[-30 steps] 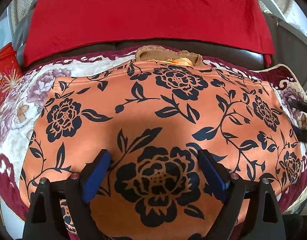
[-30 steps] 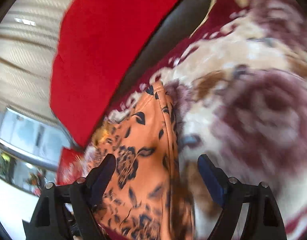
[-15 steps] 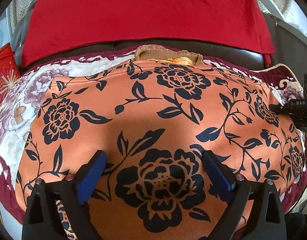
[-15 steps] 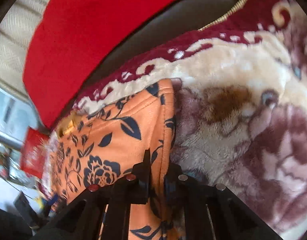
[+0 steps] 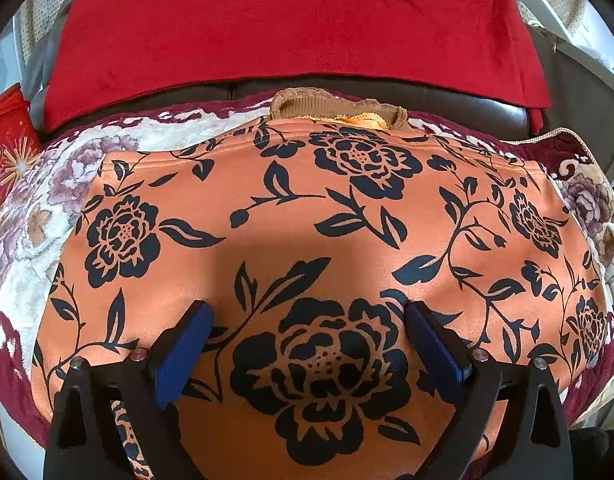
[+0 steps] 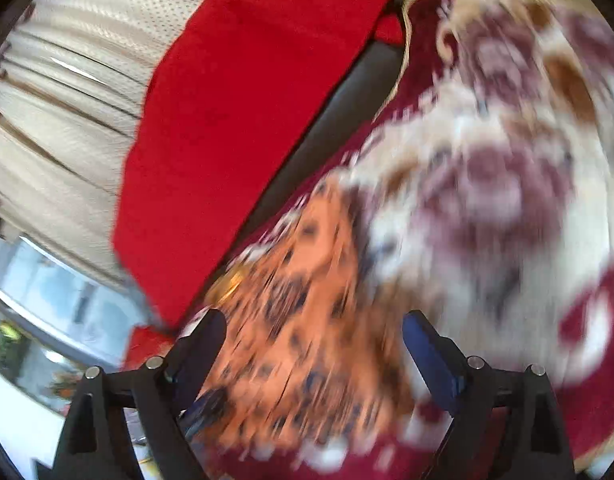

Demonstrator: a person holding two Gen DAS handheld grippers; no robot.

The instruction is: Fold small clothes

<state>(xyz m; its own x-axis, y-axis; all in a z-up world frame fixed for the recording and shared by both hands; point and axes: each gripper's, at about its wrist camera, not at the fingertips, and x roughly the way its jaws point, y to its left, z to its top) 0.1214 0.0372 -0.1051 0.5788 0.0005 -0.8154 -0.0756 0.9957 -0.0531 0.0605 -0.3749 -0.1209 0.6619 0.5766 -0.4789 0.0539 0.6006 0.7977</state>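
Item 1, nearest: left gripper (image 5: 307,344), blue-padded fingers spread wide, nothing between them, poised just over the lower middle of the garment. Position much as half a second back; only a slight drift.

Item 2: right gripper (image 6: 313,354), fingers spread apart and empty. Half a second ago they were pinched together on the garment's right edge; that pinch has been let go. The right wrist view is badly blurred, so the gripper is judged to be swinging away, and contact with the cloth cannot be made out.

Item 3: orange floral garment (image 5: 307,220), black peony print, lying spread flat across the blanket, ribbed tan collar (image 5: 339,106) at the far edge. In the right wrist view its right edge (image 6: 307,320) lies between and beyond the open fingers.

Item 4: plush floral blanket (image 5: 23,248), cream and maroon, under the garment.

Item 5: dark leather sofa back (image 5: 487,106), with red cloth (image 5: 291,24) draped over it.

Item 6, far left: red printed box (image 5: 5,152).

Assessment: the edge tug looks like smoothing now finished; the garment is laid out but no fold shows yet. First fold likely due.
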